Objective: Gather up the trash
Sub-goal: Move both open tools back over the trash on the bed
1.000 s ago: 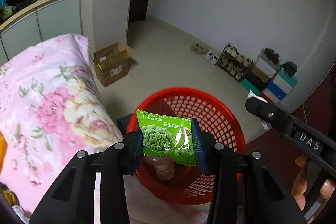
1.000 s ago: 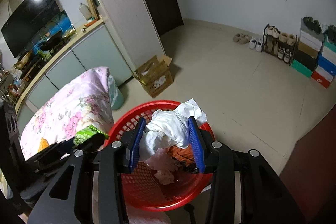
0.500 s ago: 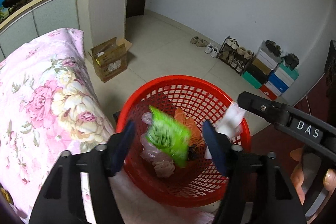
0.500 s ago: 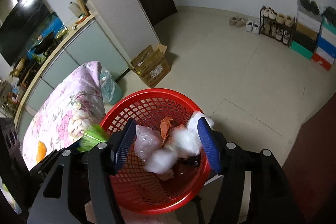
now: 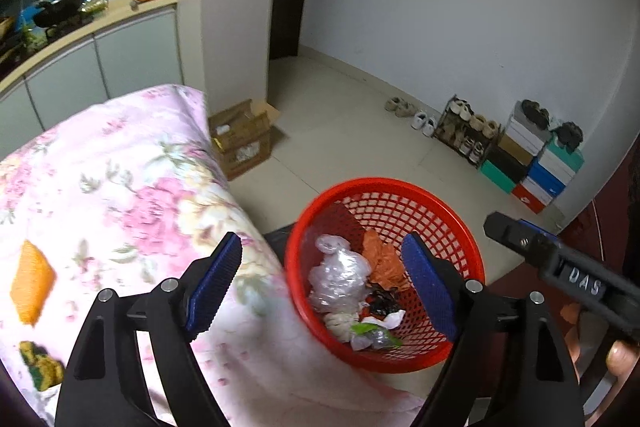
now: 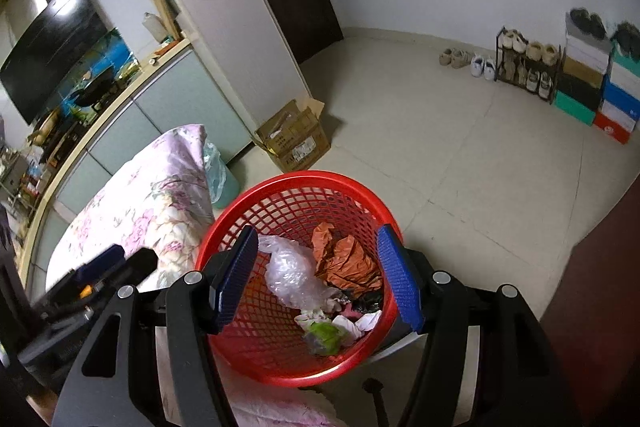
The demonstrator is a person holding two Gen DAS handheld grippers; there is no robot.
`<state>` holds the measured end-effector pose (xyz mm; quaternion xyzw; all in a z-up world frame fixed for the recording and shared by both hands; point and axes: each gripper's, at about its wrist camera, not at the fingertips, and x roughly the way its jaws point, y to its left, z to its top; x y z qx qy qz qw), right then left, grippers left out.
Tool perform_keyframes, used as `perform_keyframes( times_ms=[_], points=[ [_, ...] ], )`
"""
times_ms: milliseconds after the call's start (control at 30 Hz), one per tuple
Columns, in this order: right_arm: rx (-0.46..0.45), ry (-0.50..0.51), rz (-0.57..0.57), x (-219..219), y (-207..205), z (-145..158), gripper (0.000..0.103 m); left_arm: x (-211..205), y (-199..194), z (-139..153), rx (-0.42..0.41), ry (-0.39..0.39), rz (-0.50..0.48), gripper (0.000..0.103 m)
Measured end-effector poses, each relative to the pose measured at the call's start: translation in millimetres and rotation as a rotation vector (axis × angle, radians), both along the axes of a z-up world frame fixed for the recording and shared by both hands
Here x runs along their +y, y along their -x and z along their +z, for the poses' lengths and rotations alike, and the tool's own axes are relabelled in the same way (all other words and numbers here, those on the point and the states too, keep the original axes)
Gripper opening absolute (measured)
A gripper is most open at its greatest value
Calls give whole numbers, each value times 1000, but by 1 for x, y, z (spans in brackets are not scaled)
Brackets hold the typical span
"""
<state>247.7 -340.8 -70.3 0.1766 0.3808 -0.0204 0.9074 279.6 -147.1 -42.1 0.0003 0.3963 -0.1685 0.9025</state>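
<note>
Left wrist view: floral worktop (image 5: 120,187) at nine o'clock, red basket (image 5: 400,187) at four; both claws, left claw (image 5: 320,283) and right claw (image 6: 316,275), gape wide, empty. Orange wrapper (image 5: 32,281) on the cloth looks light, crinkly; pinch its edge.

Left gripper (image 6: 100,267) in right wrist view: motion-blurred, mostly cut by left edge, jaw state unreadable there. Green wrapper (image 5: 370,329) half buried under other trash, print too small to read. Basket (image 6: 280,367) base hidden behind gripper frame. Yellow-green item (image 5: 42,363) blurred, can't ID.
</note>
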Motion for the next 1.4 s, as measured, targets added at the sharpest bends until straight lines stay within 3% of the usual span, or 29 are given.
perform_keyframes(
  times_ms=[233, 600, 900, 1233, 1400],
  points=[
    [-57, 34, 45, 29, 17, 16, 64, 28, 22, 26, -63, -13, 40, 80],
    [-90, 32, 152, 78, 36, 28, 66, 95, 57, 51, -91, -1, 127, 80],
    [-90, 32, 240, 128, 41, 33, 66, 196, 80, 70, -87, 8, 281, 80],
    [-79, 51, 334, 180, 39, 35, 66, 285, 102, 58, -51, 42, 418, 80],
    [-75, 60, 358, 199, 39, 36, 66, 298, 91, 31, 40, 111, 391, 80]
  ],
)
